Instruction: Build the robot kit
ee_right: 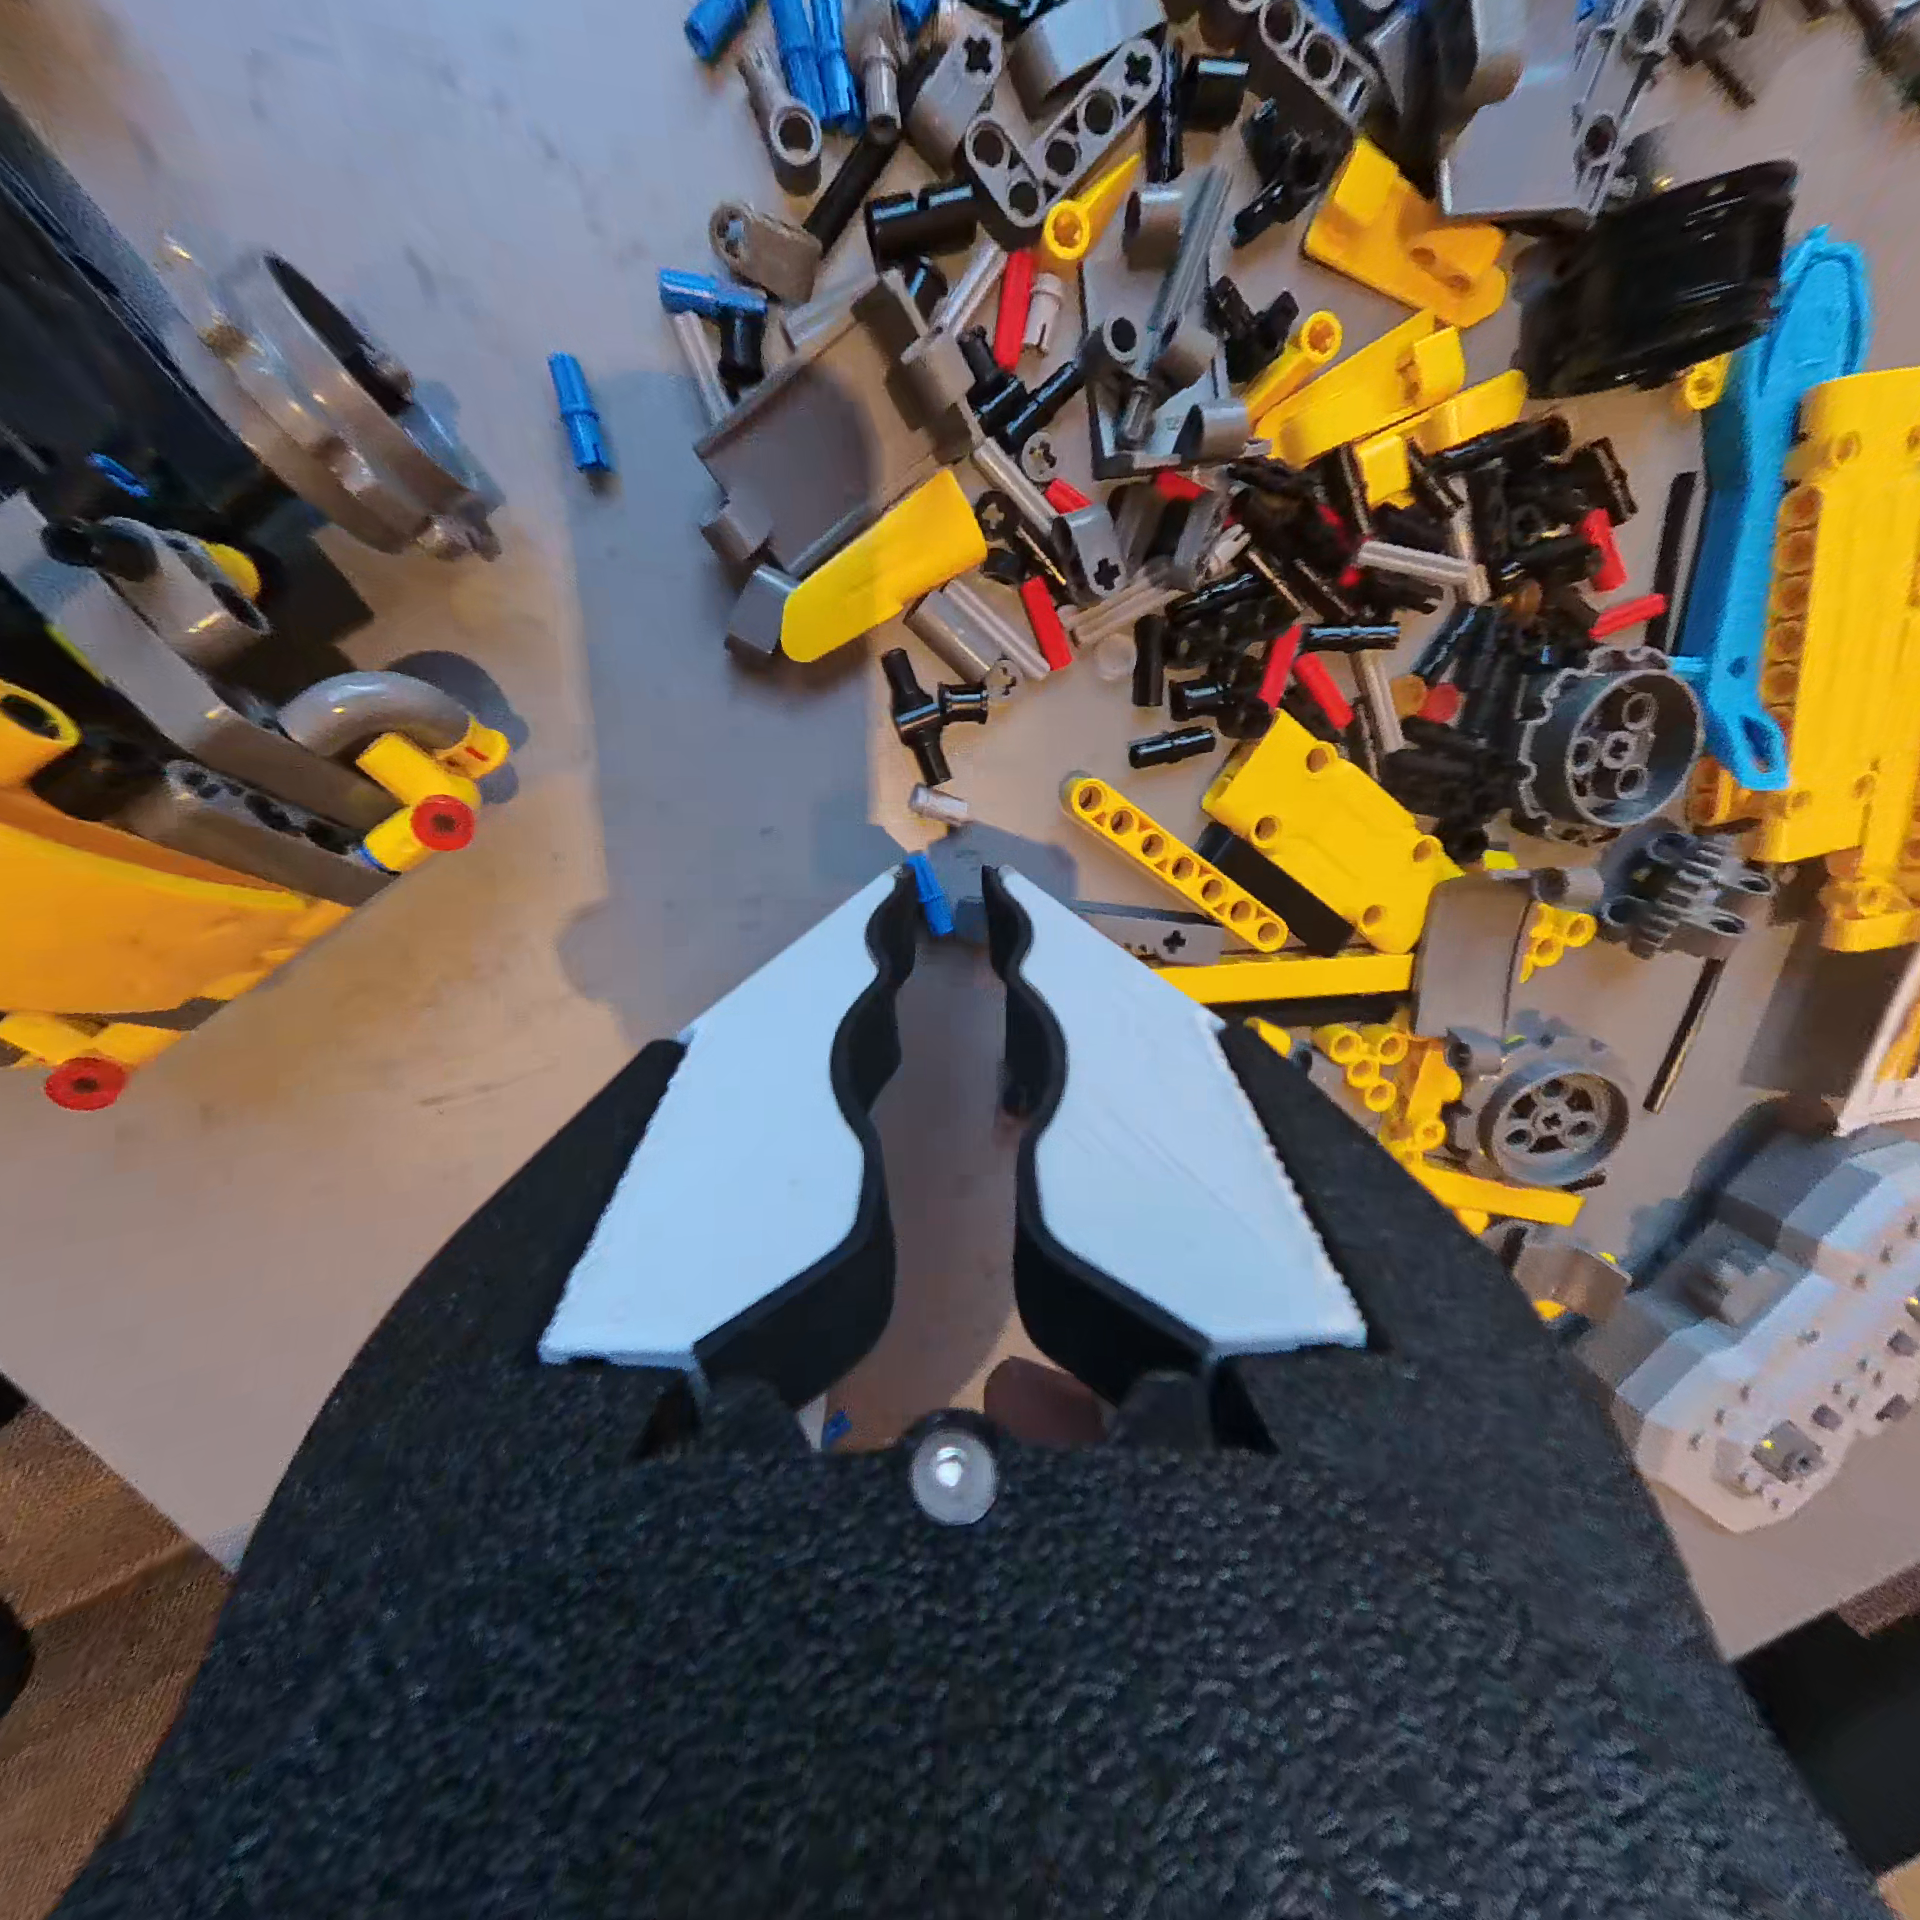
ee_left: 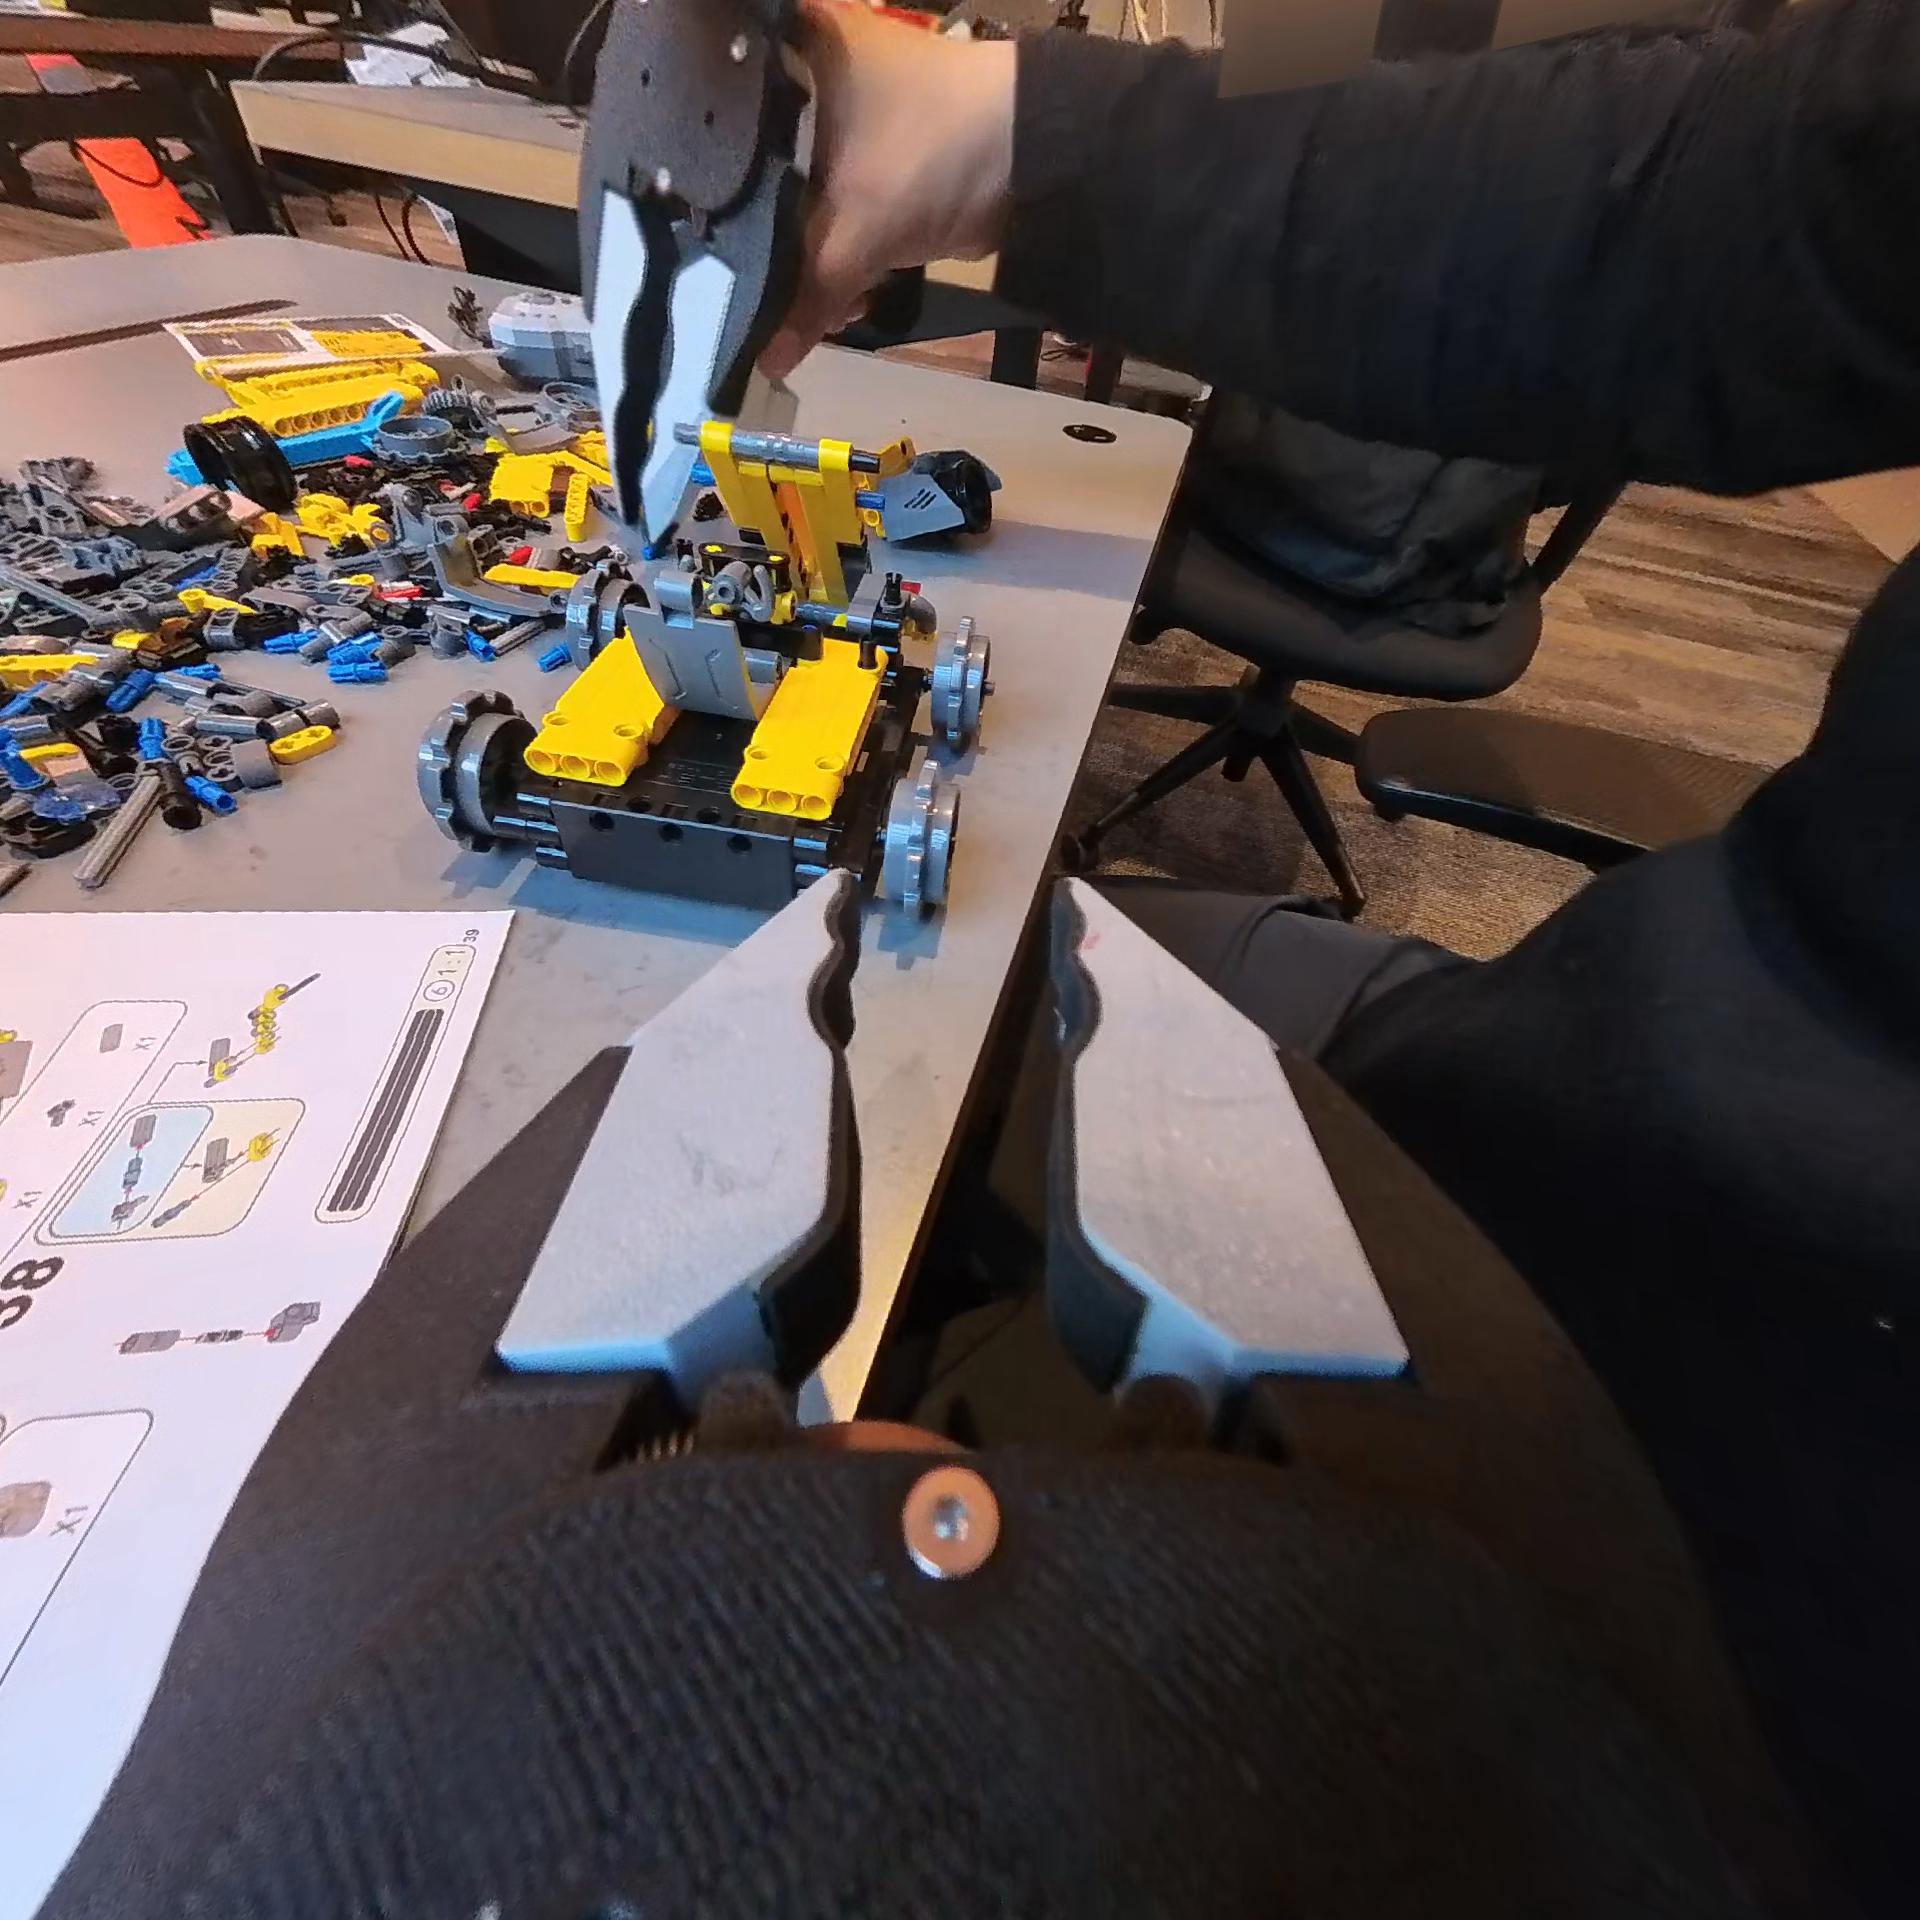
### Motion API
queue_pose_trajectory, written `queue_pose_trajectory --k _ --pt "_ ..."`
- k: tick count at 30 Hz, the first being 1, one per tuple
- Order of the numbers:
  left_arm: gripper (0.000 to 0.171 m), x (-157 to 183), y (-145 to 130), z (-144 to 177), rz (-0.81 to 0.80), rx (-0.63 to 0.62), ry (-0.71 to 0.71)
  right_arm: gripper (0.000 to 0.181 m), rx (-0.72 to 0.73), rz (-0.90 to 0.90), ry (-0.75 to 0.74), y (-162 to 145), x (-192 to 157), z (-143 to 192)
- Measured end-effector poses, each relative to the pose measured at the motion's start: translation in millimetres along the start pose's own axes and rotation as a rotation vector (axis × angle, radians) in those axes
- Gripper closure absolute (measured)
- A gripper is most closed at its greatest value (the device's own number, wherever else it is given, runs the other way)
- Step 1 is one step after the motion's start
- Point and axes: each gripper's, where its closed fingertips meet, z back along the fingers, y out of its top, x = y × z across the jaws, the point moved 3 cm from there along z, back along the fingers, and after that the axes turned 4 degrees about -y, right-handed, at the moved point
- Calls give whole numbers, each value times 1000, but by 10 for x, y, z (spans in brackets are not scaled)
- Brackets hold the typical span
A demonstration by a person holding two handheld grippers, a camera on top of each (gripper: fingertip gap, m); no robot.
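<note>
My left gripper (ee_left: 956, 914) is open and empty, low over the right edge of the grey table (ee_left: 343, 862), just in front of a yellow, black and grey brick-built vehicle (ee_left: 717, 748). My right gripper (ee_right: 945, 883) is shut on a small blue pin (ee_right: 931, 894), which rests against its left fingertip. It hangs close above the table between the vehicle (ee_right: 156, 883) and a pile of loose parts (ee_right: 1247, 520). In the left wrist view the right gripper (ee_left: 646, 520) points down just behind the vehicle with the blue pin (ee_left: 651, 544) at its tip.
A pile of loose parts (ee_left: 208, 623) covers the table left of the vehicle. A printed instruction sheet (ee_left: 208, 1143) lies at front left. A grey block unit (ee_right: 1766, 1351) sits beside the pile. Black office chairs (ee_left: 1351, 603) stand past the table's right edge. A dark sleeve (ee_left: 1455, 260) reaches across. Tip to tip, the grippers are about 30 centimeters apart.
</note>
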Motion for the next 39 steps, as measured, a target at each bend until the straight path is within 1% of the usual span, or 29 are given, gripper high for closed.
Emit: queue_pose_trajectory --k 1,2,7,9,11,13,16,19,22,24,26,31,39 --pt "136 0 0 2 1 0 -1 170 -15 5 15 -8 -3 -27" --pt "136 0 2 4 3 2 -3 177 -18 8 42 -9 -23 -39" --pt "136 -8 14 14 18 11 -10 178 -22 -14 78 -27 -40 -24" --pt "136 -10 16 18 22 14 -12 178 8 -40 85 -29 -60 65" --pt "136 -11 16 23 24 14 -12 178 57 -85 71 -80 -34 260" --pt "137 -12 20 29 27 16 -12 178 81 -162 28 -261 73 477" --pt "136 -13 26 26 35 21 -17 178 14 -300 -61 -785 281 647" --pt "136 -5 27 12 37 23 -21 178 -39 -398 -94 -1226 332 616" --pt "136 1 10 -7 32 13 -18 178 -54 -458 -82 -1469 331 509" --pt "136 3 -8 -18 23 2 -14 176 -50 -479 -55 -1554 314 439" --pt "136 6 -19 -23 15 -6 -9 176 -52 -483 -30 -1604 290 382" --pt "137 3 -27 -34 12 -11 -6 173 -24 -491 -9 -1584 281 386" --pt "137 17 -38 -30 0 -19 -10 167 105 -525 33 -1381 252 533"
